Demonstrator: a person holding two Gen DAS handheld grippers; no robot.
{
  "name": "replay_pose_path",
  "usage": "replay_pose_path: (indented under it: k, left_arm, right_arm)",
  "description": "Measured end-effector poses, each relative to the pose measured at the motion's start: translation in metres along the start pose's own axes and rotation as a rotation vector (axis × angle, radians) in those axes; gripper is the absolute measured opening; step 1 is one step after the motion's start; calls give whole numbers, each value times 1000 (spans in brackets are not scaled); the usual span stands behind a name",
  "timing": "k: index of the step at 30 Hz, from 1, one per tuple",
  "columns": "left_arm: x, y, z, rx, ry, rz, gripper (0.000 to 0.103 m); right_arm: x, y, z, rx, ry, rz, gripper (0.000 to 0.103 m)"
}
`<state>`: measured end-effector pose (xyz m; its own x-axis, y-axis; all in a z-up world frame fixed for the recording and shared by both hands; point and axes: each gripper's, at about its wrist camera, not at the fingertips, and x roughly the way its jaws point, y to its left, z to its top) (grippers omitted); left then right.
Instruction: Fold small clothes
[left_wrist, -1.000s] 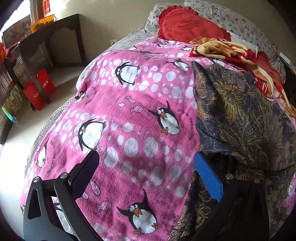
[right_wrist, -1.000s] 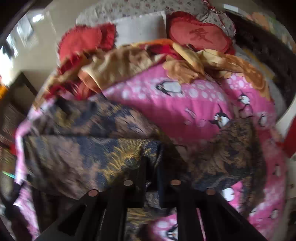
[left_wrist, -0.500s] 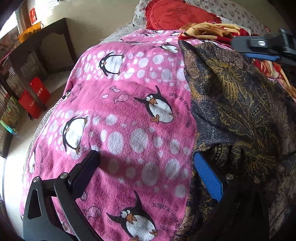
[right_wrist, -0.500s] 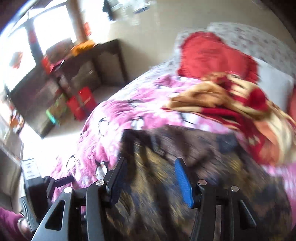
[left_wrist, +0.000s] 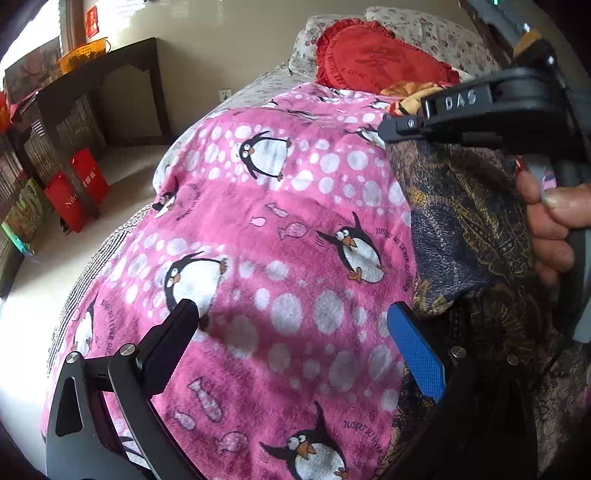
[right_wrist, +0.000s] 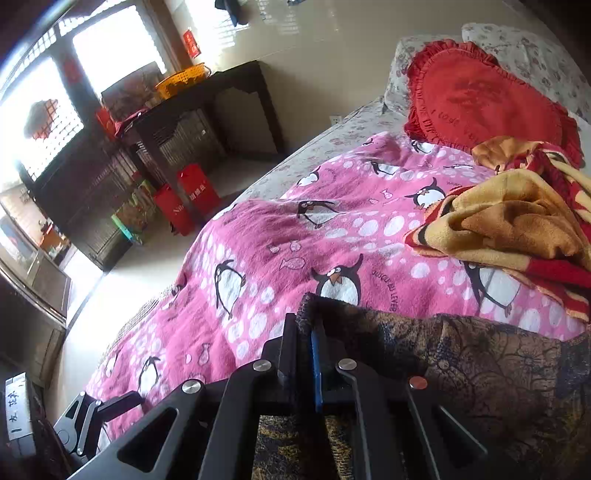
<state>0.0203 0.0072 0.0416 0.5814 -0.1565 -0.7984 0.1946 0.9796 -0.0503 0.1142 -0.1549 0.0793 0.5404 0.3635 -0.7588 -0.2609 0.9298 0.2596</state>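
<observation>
Left gripper (left_wrist: 291, 332) hangs over the pink penguin blanket (left_wrist: 280, 258), jaws spread wide and holding nothing. Its blue-padded finger (left_wrist: 415, 354) sits right at the near edge of the dark patterned garment (left_wrist: 461, 229); the black finger is out over bare blanket.

Right gripper (right_wrist: 304, 343) is clamped tight on a corner of that same garment (right_wrist: 480, 369), with the cloth edge poking up just past the closed tips. From the left camera the right gripper comes in from the upper right, gripping the garment's far corner, with a hand (left_wrist: 554, 225) wrapped round its handle.

The garment lies along the right side of the blanket, its long left edge running roughly straight up the bed between the two grippers. To the left of that edge there is a broad stretch of open pink blanket, running out to the bed's side and the floor (right_wrist: 155, 258) beyond.

Further up the bed, a rumpled yellow-and-red blanket (right_wrist: 517, 221) crowds the far end, near the garment, with a red heart cushion (right_wrist: 487, 99) behind it.

The garment's right side and near end are cut off by both frames and by the gripper bodies, so its full outline and kind are hard to make out. How many layers sit in the right gripper, I cannot tell.
</observation>
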Motion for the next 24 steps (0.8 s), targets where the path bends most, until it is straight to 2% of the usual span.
replay_pose_path:
  k: [3,5,7,9,11,14,17,20,21,24]
  left_arm:
    - [-8,9,6,-29,-18,4,103]
    - [-12,9,12,-28,-27,3,103]
    - [-16,4,16,-27,-40,-12,103]
    - [-19,-4,21,-22,-49,-39,103]
    - [-21,-16,25,-12,-56,-68,103]
    - [-15,-40,28,23,-38,-93,103]
    - [4,-58,24,64,20,-63,103]
    - [31,-65,14,106,99,27,103]
    - [35,-65,12,116,100,33,103]
    - [27,-67,11,133,80,47,103]
  right_arm:
    - [29,-3,-8,43,32,-30,6]
    - [20,-11,-14,104,-11,24,9]
    - [-3,-21,-20,181,-4,65,36]
    - [-45,-29,-37,200,-73,47,48]
    - [-84,-36,-58,186,-127,1,48]
    - [-122,-54,-100,184,-105,-138,48]
    - [-135,-76,-141,182,-36,-288,48]
    - [-134,-105,-175,210,49,-414,48]
    - [-138,-110,-184,216,51,-409,48]
    - [-171,-115,-196,267,-15,-399,48]
